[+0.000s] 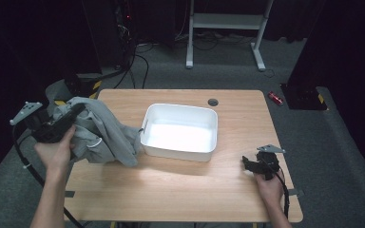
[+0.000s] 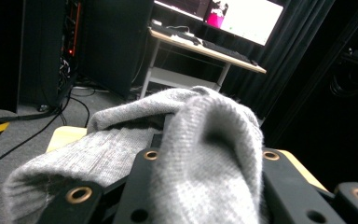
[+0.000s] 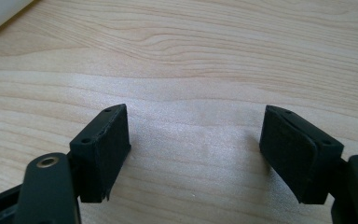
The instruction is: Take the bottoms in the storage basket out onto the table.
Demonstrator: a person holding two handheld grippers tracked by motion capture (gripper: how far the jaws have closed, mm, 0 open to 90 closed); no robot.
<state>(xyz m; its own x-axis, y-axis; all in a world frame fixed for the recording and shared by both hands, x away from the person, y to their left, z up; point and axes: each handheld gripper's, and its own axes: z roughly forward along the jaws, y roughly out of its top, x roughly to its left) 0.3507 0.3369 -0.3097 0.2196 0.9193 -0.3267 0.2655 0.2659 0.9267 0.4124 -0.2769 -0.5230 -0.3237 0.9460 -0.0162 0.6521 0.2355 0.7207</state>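
We see the white tub (image 1: 179, 129) holding nothing, our left gripper (image 1: 59, 124) clamping the grey garment (image 1: 102, 135) beside it, our right gripper (image 1: 253, 164) agape.

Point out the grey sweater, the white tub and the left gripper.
grey sweater (image 1: 107, 135): high view, middle of the bunched cloth.
white tub (image 1: 203, 155): high view, near wall.
left gripper (image 1: 69, 116): high view, fingers clamped on cloth.

I work in a dark lab: black curtains (image 1: 347, 42), floor cables (image 1: 138, 66), a monitor (image 2: 242, 16) on a desk (image 2: 205, 46).
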